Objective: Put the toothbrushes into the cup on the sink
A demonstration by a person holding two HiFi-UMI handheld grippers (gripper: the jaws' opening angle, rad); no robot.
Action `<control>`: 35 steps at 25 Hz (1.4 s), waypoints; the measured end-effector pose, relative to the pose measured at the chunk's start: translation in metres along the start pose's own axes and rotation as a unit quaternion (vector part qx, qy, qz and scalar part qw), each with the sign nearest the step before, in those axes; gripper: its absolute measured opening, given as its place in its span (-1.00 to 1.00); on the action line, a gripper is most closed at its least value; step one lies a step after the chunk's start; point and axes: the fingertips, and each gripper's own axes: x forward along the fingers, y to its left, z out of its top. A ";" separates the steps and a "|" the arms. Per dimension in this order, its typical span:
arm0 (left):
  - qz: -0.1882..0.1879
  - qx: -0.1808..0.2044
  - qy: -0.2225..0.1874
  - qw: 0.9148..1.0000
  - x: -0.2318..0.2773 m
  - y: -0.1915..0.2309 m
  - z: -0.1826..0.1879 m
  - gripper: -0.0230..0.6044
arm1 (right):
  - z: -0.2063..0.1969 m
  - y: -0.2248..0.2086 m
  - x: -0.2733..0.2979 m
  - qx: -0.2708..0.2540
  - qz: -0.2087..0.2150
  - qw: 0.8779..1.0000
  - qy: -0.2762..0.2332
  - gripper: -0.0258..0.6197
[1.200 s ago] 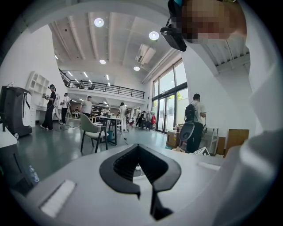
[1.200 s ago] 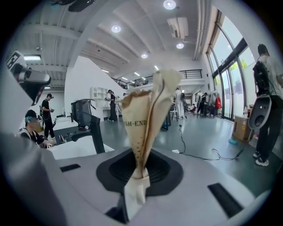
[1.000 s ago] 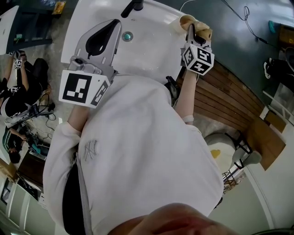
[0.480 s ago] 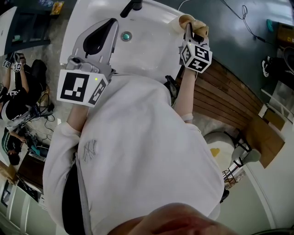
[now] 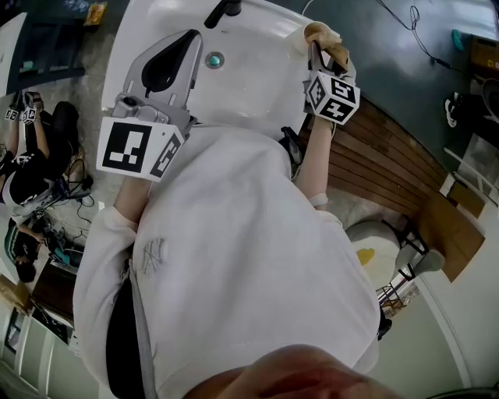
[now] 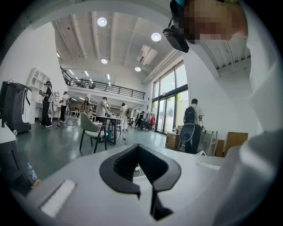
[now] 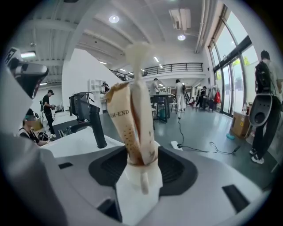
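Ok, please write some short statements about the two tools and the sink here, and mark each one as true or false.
1. The faucet on the sink is black. True.
2. The left tool holds a toothbrush. False: nothing is between its jaws.
3. The right tool is clamped on the wrapped toothbrush. False: its jaws have just been opening and stand apart, with the toothbrush upright between them in the white cup.
4. The person's top is white. True.
5. The right tool is over the drain. False: it is at the sink's right corner.
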 end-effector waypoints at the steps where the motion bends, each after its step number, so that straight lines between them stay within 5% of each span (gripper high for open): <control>1: -0.002 0.000 0.000 1.000 0.000 -0.001 0.000 -0.98 | -0.003 0.001 -0.001 0.003 0.001 1.000 0.002 -0.35; 20: -0.058 -0.015 0.005 0.998 0.003 -0.013 -0.003 -0.98 | -0.015 0.002 -0.065 0.042 -0.042 0.998 0.013 -0.35; 35: -0.057 -0.040 0.004 0.998 -0.011 -0.016 -0.010 -0.98 | 0.112 0.010 -0.188 0.029 -0.078 0.985 -0.148 -0.80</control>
